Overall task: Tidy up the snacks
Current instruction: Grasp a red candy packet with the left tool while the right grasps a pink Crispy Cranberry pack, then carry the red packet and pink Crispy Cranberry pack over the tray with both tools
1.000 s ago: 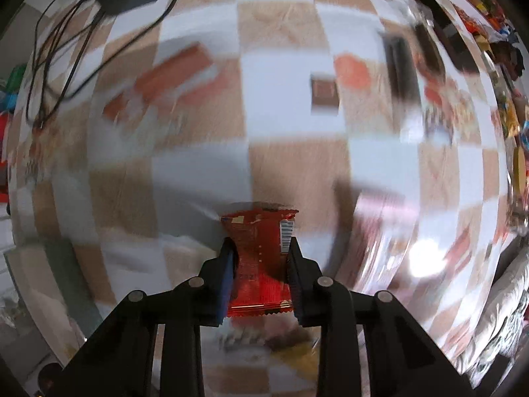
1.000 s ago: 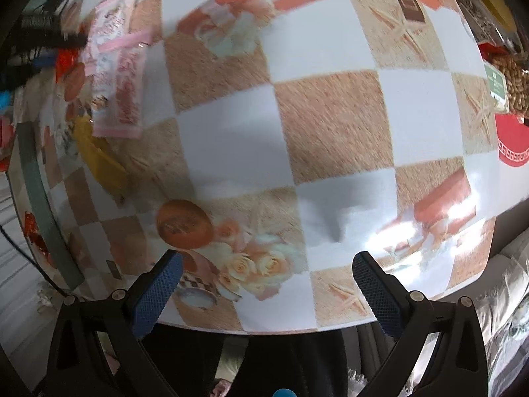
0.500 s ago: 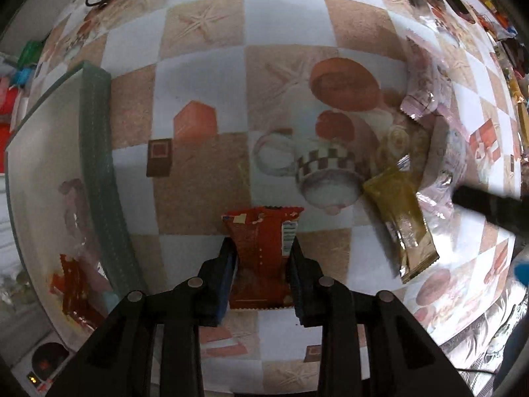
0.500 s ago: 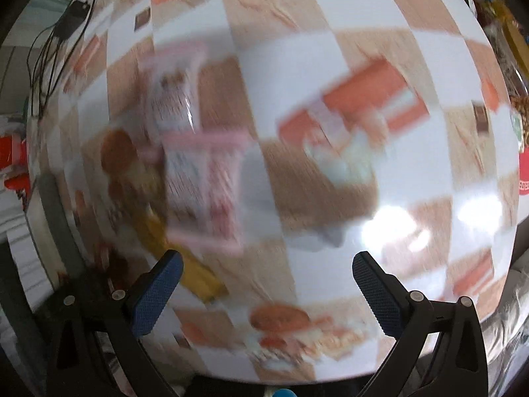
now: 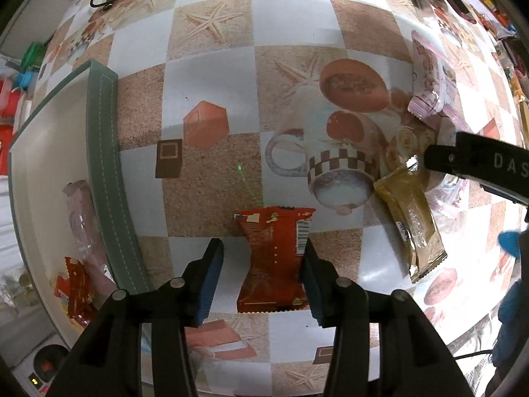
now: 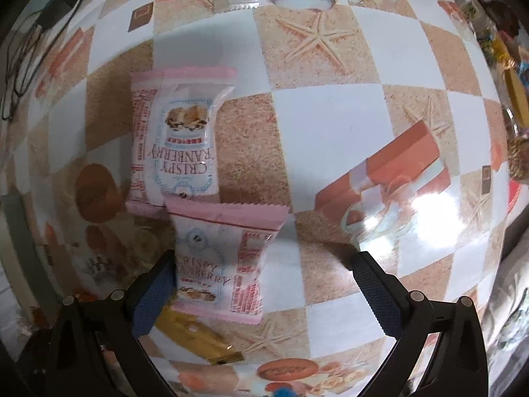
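Red pack (image 5: pixel 276 261) between my left gripper (image 5: pixel 263 278) jaws, now opening; a second ago clamped (left pad clear). Tray (image 5: pixel 102 172) far left, pack outside it. Right gripper (image 6: pixel 261 284) wide, empty, over pink pack (image 6: pixel 220 264).

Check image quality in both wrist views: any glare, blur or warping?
Left wrist view: sharp at centre, the red foil snack packet crisp, checked tablecloth squares bowed by the fisheye, corners dark. Right wrist view: bright glare patch on the tablecloth at right, slight blur on the nearer pink cranberry snack packet, farther pink cranberry packet readable.
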`<state>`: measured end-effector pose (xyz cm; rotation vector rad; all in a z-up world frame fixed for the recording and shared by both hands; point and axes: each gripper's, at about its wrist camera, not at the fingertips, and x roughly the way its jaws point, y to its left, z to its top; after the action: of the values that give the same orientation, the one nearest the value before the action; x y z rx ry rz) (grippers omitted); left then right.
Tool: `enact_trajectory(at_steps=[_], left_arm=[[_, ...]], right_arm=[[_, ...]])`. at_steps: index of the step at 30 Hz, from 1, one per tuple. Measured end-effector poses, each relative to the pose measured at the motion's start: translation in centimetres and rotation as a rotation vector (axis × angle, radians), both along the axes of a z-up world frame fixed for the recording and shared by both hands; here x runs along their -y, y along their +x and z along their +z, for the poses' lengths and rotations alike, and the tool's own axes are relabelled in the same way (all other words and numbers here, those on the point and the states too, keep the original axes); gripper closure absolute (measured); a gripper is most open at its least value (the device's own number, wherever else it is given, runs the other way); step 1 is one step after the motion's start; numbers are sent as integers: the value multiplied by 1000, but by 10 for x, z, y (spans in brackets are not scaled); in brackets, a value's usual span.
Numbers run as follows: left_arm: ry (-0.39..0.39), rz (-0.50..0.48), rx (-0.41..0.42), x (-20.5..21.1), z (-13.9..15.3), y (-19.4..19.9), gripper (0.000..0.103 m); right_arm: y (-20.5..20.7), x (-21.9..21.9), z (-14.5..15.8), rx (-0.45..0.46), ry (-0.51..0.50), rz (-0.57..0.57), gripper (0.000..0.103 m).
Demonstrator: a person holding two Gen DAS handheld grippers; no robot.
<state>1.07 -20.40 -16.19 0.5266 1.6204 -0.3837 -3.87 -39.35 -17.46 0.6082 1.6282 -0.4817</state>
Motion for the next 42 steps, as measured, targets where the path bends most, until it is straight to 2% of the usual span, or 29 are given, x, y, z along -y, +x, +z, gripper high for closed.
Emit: enact_trajectory(at_steps=[3, 5, 7, 8, 10, 11, 12, 15, 19, 24, 31, 37, 42], left_arm=[[-1, 6, -1, 0, -1, -4, 53], [-3, 2, -5, 0, -3, -6, 53], [-20, -4, -18, 2, -1, -8, 65], [-28, -15, -23, 3, -1, -10, 70], [-31, -36, -23, 5, 3, -14, 71], [-35, -43, -26, 5, 3, -15, 71], [-40, -47, -29, 5, 3, -17, 71], [-57, -50, -27, 3, 10, -22, 72], [-87, -45, -19, -6, 25, -23, 72], [-101, -39, -8, -19, 42, -26, 72], [-105, -53, 21, -38, 62, -43, 72], [-115, -47, 49, -56, 77, -53, 71], [-138, -22, 81, -75, 101, -37, 71]], right_arm=[[2, 2, -1, 1, -1, -7, 0], [3, -9, -4, -19, 16, 31, 0], [3, -13, -3, -22, 13, 55, 5], [2, -17, -5, -15, 7, 56, 12], [-3, -21, 3, 8, -12, 69, 33], [-4, -25, 8, 22, -23, 84, 58], [-3, -27, 12, 37, -34, 109, 62], [-5, -29, 16, 80, 21, 130, 62], [-21, -27, 36, 124, 49, 132, 62], [-45, -29, 47, 125, 91, 123, 62], [-74, -60, 64, 120, 95, 174, 62], [-80, -86, 76, 130, 108, 216, 62], [-66, -91, 83, 129, 93, 263, 62]])
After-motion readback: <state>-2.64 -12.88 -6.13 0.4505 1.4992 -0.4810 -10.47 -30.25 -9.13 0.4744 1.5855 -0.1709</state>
